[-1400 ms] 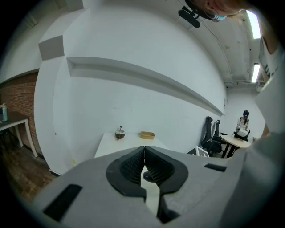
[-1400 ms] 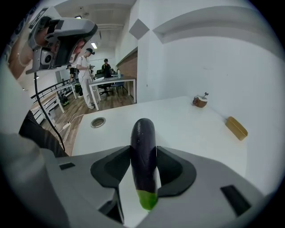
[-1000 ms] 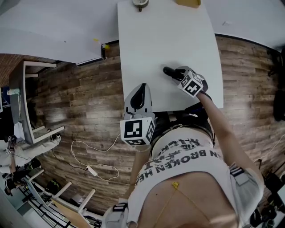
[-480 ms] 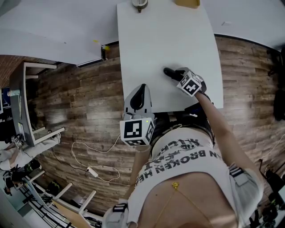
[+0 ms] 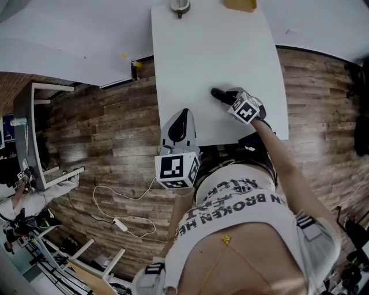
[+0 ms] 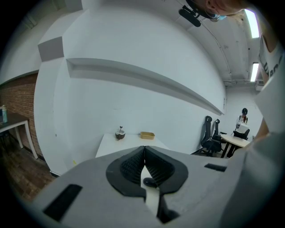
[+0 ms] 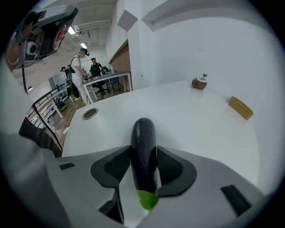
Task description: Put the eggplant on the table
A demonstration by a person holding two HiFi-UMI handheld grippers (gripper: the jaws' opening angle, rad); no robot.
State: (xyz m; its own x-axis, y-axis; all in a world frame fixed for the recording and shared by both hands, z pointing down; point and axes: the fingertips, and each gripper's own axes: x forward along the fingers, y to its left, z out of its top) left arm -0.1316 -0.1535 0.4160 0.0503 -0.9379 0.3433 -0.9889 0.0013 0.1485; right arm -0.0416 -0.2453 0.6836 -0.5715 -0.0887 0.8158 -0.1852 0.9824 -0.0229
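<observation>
Fingers [image 7: 113, 169] of right gripper [image 7: 143, 150] clamped either side of eggplant [image 7: 143, 162], dark tip jutting beyond them

I see the table [image 5: 196, 52] bare across its middle and left side, open room to pass there. Far edge only: small brown round pot [image 5: 180, 6] and yellow tray [image 5: 241, 4], apart from each other, white wall [image 6: 133, 102] close behind. Near right is taken by my right gripper [image 5: 228, 96] clamped on the eggplant [image 7: 143, 147]. My left gripper [image 5: 183, 115], jaws together, hangs over the near edge.
</observation>
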